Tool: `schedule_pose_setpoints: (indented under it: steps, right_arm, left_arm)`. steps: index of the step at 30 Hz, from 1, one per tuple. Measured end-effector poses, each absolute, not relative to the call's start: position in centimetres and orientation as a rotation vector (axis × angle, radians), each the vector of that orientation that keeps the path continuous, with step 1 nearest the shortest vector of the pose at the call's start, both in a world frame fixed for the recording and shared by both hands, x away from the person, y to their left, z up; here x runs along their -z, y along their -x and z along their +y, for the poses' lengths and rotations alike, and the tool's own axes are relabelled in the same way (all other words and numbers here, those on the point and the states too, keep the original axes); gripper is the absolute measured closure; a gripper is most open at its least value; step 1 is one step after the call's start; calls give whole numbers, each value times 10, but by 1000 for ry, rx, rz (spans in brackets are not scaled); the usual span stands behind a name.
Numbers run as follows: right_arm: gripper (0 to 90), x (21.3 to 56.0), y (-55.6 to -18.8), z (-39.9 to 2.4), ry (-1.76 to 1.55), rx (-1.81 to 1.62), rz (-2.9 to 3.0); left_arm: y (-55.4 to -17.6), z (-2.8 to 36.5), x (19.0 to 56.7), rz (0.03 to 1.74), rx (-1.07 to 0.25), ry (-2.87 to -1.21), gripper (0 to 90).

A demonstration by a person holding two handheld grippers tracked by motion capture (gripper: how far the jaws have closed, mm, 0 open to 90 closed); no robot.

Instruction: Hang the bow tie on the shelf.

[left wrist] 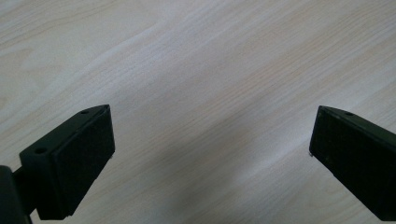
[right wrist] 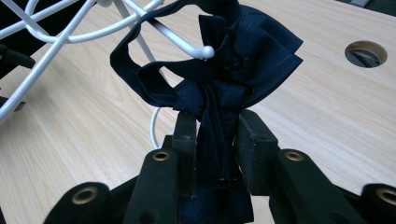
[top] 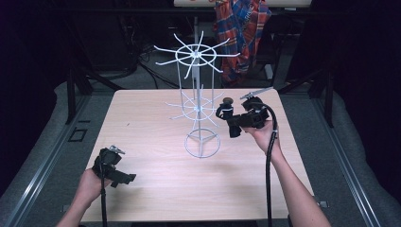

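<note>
A white wire rack with two tiers of radial arms stands at the middle of the wooden table. My right gripper is just right of its lower tier, shut on a dark navy fabric bow. In the right gripper view the bow bunches above the closed jaws, and a rack arm's ball tip lies against the cloth. A fabric loop curls around that arm; whether it hangs on it I cannot tell. My left gripper rests low at the near left, open over bare wood.
A plaid shirt hangs behind the table's far edge. A round hole is cut in the tabletop. The rack's ring base sits near the table's middle. Dark floor and frame rails surround the table.
</note>
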State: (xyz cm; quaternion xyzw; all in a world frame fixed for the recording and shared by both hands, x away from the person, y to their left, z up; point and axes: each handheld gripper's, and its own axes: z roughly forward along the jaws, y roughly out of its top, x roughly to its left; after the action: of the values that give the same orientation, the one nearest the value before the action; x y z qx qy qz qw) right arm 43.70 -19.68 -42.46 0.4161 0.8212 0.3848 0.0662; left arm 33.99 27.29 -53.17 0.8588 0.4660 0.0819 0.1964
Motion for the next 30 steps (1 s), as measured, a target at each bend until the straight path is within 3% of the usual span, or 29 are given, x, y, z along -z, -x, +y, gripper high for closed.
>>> schedule_pose_setpoints:
  steps: [30]
  right_arm:
    - [700, 440, -440, -172, -1206, -1067, 2525]
  left_arm:
    - [-336, 276, 532, 1321, -232, -2399, 2]
